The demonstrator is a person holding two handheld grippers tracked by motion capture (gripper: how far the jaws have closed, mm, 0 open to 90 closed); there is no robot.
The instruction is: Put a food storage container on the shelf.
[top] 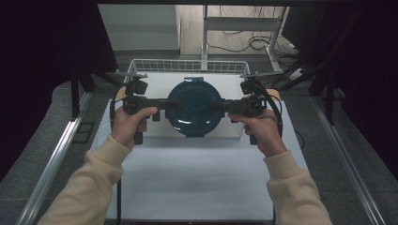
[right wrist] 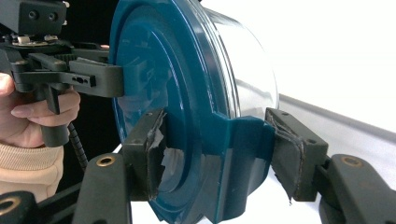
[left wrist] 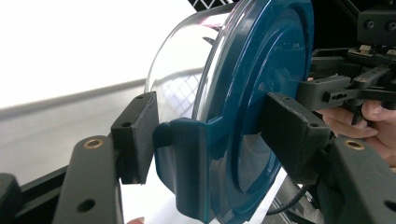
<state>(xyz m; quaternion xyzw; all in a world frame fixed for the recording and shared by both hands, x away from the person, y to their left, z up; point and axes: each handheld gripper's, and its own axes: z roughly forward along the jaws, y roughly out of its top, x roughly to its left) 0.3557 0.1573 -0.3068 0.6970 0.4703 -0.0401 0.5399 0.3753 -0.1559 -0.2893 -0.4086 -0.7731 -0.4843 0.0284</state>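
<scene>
A round glass container with a dark teal lid (top: 195, 108) sits over the white floor of a wire basket; I cannot tell whether it rests there or is lifted. My left gripper (top: 164, 104) is shut on the lid's left side clip (left wrist: 187, 158), one jaw on each side of it (left wrist: 212, 135). My right gripper (top: 221, 107) is shut on the opposite clip (right wrist: 233, 158), with its worn, taped pads (right wrist: 156, 149) pressing on the lid edge (right wrist: 222, 154). The clear glass bowl (left wrist: 182, 74) shows under the lid (right wrist: 154, 70).
The wire basket (top: 187, 65) stands at the far end of the white table (top: 197, 173), its rim rising behind the container. Dark curtains flank both sides. Metal rails run along the floor left and right, with a desk frame and cables beyond.
</scene>
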